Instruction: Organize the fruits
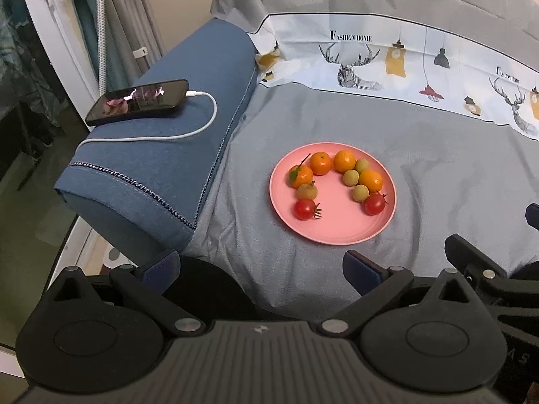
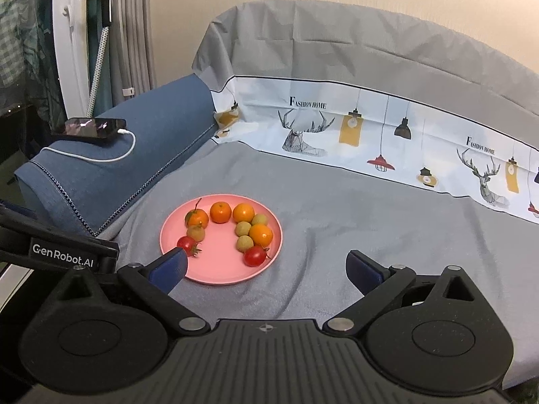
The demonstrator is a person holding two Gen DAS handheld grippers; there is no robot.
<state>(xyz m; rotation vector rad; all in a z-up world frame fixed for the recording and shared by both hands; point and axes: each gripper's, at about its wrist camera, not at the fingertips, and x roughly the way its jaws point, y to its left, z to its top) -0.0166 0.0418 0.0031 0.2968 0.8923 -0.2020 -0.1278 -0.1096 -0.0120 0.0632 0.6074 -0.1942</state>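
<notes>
A pink plate [image 1: 337, 232] [image 2: 215, 272] lies on the grey cloth and holds fruit in an arch: several small oranges [image 1: 320, 163] [image 2: 220, 212], several small green fruits [image 1: 351, 177] [image 2: 244, 243] and two red cherry tomatoes [image 1: 305, 209] [image 2: 255, 256]. My left gripper [image 1: 262, 269] is open and empty, held back from the plate's near edge. My right gripper [image 2: 266, 267] is open and empty; its left finger [image 2: 170, 266] overlaps the plate's near left rim in view. The left gripper's body [image 2: 64, 252] shows at the right wrist view's left edge.
A blue sofa armrest [image 1: 161, 168] [image 2: 111, 175] rises left of the plate, with a phone [image 1: 138, 101] [image 2: 89, 127] and white charging cable [image 1: 188, 131] on it. A printed backrest cover [image 1: 387, 60] [image 2: 370, 131] stands behind. Grey cloth [image 2: 370, 229] stretches right of the plate.
</notes>
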